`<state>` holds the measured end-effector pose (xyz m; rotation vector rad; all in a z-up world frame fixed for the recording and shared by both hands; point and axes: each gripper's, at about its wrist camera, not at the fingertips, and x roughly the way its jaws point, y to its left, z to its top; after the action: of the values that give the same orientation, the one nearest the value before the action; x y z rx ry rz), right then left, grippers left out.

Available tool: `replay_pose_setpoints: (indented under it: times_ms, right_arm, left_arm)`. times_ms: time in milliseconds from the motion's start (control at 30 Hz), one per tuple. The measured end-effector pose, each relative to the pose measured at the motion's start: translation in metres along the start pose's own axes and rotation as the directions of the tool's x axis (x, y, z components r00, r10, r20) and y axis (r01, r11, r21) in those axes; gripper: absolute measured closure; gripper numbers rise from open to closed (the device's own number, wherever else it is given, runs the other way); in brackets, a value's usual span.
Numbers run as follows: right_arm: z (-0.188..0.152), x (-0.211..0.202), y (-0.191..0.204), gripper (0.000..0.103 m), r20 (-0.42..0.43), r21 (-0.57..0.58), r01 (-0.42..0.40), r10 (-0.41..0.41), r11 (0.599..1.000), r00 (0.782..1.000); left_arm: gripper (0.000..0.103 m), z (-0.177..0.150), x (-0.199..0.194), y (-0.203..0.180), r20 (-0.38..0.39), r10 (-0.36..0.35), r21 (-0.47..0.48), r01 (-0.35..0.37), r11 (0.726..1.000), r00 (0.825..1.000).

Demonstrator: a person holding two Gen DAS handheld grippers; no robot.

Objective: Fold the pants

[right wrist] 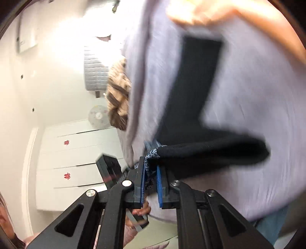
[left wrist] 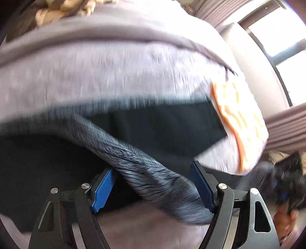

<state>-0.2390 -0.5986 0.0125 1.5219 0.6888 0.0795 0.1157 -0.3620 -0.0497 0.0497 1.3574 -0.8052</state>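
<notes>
Left wrist view: the left gripper (left wrist: 153, 188) stands wide, a blue-grey fold of the pants (left wrist: 153, 172) lying between its pads, unpinched. Beyond, the black legs spread over a lavender bedsheet (left wrist: 114, 76). The right gripper (right wrist: 151, 183) pinches the waistband.

Left gripper (left wrist: 154, 188) spread wide, pants (left wrist: 153, 172) fold between — blurred

Wide gap between the left gripper (left wrist: 154, 186) jaws, crossed only by a grey band of the pants (left wrist: 153, 172). No room between the right gripper (right wrist: 151, 183) jaws, packed with patterned fabric. Open bedsheet (left wrist: 107, 72) beyond, blocked far left by a brown blanket (left wrist: 63, 9) and right by an orange cloth (left wrist: 241, 118).
</notes>
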Motion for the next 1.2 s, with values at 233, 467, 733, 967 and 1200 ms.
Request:
replay_pose_setpoints:
  times_ms: [233, 467, 733, 967, 1200]
  right_arm:
    - [0.145, 0.048, 0.024, 0.086, -0.064, -0.09, 0.098, -0.104, 0.991, 0.993]
    - [0.14, 0.041, 0.025, 0.065, 0.035, -0.274, 0.433, -0.441, 0.859, 0.897]
    - [0.129, 0.042, -0.031, 0.103, 0.004, -0.176, 0.469, -0.476, 0.865, 0.879]
    - [0.145, 0.061, 0.008, 0.097, 0.063, -0.331, 0.555, -0.569, 0.763, 0.82]
    - [0.112, 0.176, 0.091, 0.048, -0.101, -0.825, 0.28, -0.616, 0.49, 0.781]
  left_arm:
    - [0.024, 0.051, -0.023, 0.013, 0.16, 0.157, -0.044, -0.152, 0.987, 0.974]
    - [0.024, 0.016, -0.005, 0.058, 0.057, 0.314, -0.137, -0.304, 0.943, 0.948]
    - [0.024, -0.018, 0.04, 0.071, -0.024, 0.395, -0.186, -0.392, 0.901, 0.918]
    - [0.021, 0.017, 0.048, 0.073, 0.0, 0.419, -0.209, -0.41, 0.888, 0.908]
    - [0.021, -0.001, 0.028, 0.066, 0.013, 0.427, -0.141, -0.421, 0.896, 0.904]
